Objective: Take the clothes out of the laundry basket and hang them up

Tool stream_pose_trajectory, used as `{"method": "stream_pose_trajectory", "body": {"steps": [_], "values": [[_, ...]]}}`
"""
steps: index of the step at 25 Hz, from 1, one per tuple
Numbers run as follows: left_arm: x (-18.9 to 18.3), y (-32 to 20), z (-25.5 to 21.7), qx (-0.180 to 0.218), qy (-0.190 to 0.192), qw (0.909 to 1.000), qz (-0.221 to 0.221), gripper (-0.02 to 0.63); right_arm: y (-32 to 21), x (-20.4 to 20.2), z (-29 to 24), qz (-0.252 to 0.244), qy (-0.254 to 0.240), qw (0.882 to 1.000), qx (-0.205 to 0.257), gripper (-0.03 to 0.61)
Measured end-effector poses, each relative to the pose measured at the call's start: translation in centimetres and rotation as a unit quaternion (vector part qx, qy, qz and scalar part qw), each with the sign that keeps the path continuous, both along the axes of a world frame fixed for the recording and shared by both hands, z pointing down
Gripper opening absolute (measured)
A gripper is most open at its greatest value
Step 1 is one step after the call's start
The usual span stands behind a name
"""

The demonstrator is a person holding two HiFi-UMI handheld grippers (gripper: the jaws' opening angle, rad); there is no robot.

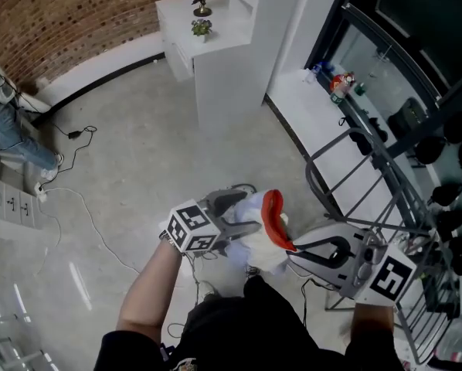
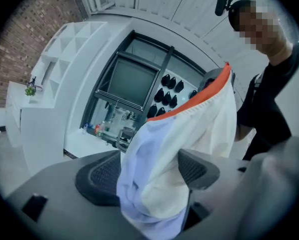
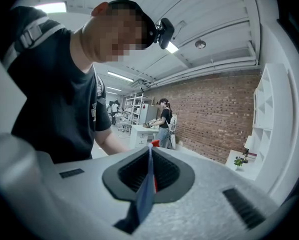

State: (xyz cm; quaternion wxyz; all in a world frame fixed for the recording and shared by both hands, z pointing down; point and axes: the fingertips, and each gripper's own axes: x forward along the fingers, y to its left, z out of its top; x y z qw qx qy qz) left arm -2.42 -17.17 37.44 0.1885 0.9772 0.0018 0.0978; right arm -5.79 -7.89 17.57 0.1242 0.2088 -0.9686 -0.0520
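a white garment (image 1: 263,234) with an orange band (image 1: 274,216) hangs in the air just beside the drying rack (image 1: 379,159), on the rack's open-floor side, strung between the two tools and well clear of the floor (image 1: 138,153).

the right tool (image 1: 293,247) is the one nearer the rack, its marker cube almost against the rack's lower bars. its jaws are together, clamped on a thin edge of the garment (image 3: 145,194). in the right tool's (image 3: 148,171) own view that edge stands as a narrow upright fold between the two dark pads, with a scrap of red at its top.

the left tool (image 1: 242,213) is on the far side of the garment from the rack, with its tips toward the rack. its jaws stand wide apart. in the left gripper view the left tool (image 2: 147,176) has a thick bunch of the garment (image 2: 189,129) filling the gap, brushing both ribbed pads without being pinched flat, and the orange band (image 2: 199,98) runs across the top of the cloth.

the person's forearm (image 1: 150,292) behind the left tool reaches toward the rack from below in the head view.
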Motion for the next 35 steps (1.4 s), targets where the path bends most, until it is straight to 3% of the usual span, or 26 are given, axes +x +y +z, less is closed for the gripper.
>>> {"method": "stream_pose_trajectory", "body": {"steps": [3,4,5,6,7,13,21,26,30,35], "values": [[0.6,0.7,0.2,0.002,-0.005,1.0,0.005,0.32,0.4,0.5,0.4,0.015,0.014,1.0,0.007,0.015],[0.4,0.8,0.2,0.006,-0.006,1.0,0.001,0.252,0.5,0.8,0.5,0.027,0.014,1.0,0.008,0.015],[0.1,0.8,0.0,0.009,-0.004,0.9999,-0.004,0.119,0.5,1.2,0.5,0.041,0.011,0.999,0.008,0.015],[-0.2,0.8,-0.2,0.012,-0.001,0.9999,-0.011,0.043,0.5,1.6,0.5,0.054,0.007,0.998,0.007,0.015],[-0.5,0.7,-0.5,0.014,0.002,0.9997,-0.02,0.027,0.7,1.9,0.4,0.066,0.0,0.998,0.006,0.015],[-2.6,-0.5,-2.9,0.064,0.007,0.9937,-0.092,0.02,1.9,4.5,0.6,0.16,-0.027,0.987,0.009,0.015],[-5.5,-0.9,-7.3,0.149,0.02,0.972,-0.18,0.02,3.7,7.9,1.5,0.317,-0.039,0.948,0.016,0.015],[-4.0,0.8,-9.6,0.184,0.023,0.9632,-0.194,0.02,6.1,10.9,2.8,0.391,-0.044,0.919,-0.004,0.015],[-1.8,2.9,-11.6,0.201,0.029,0.9612,-0.187,0.02,8.5,14.0,2.6,0.437,-0.058,0.898,-0.003,0.015],[2.0,5.5,-13.0,0.226,0.027,0.9579,-0.175,0.02,11.2,17.8,1.7,0.467,-0.081,0.881,0.014,0.015]]}}
